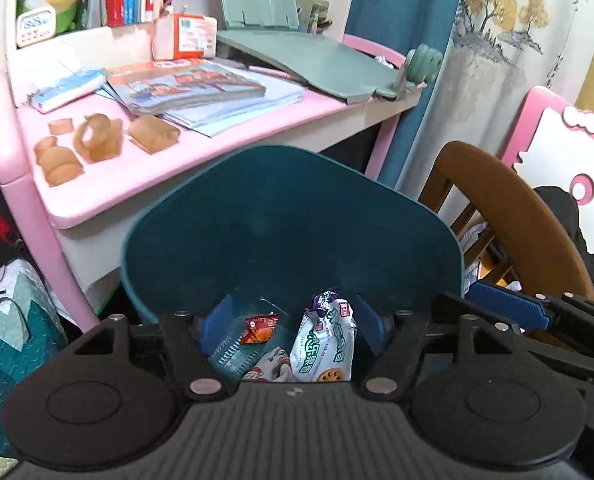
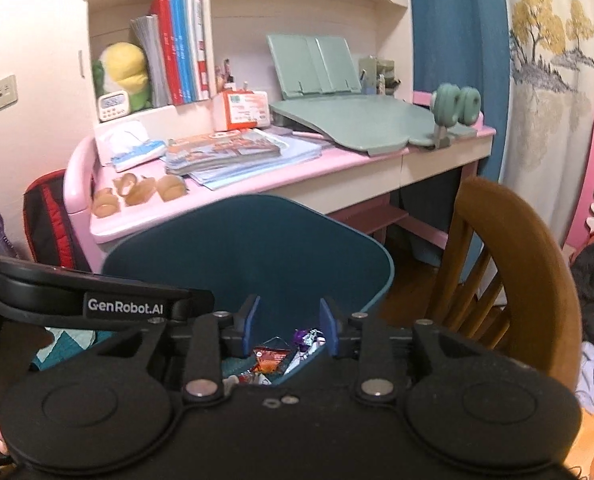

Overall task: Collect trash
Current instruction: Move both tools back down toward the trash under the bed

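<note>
A dark teal trash bin (image 1: 289, 216) stands in front of the pink desk (image 1: 109, 184); it also shows in the right wrist view (image 2: 249, 256). Inside lie a white-green snack wrapper (image 1: 325, 344), a small red-orange wrapper (image 1: 259, 326) and other wrappers. My left gripper (image 1: 293, 324) hangs open and empty over the bin's mouth. My right gripper (image 2: 289, 320) is open and empty over the bin too, above the red-orange wrapper (image 2: 271, 358). Several tan crumpled pieces (image 1: 97, 140) lie on the desk's near left corner, also in the right wrist view (image 2: 137, 192).
Books and magazines (image 1: 185, 84) lie on the desk, with a green reading stand (image 1: 297, 60) and an orange box (image 1: 193, 36). A brown wooden chair (image 2: 513, 264) stands right of the bin. A red-black bag (image 2: 53, 220) sits left of the desk.
</note>
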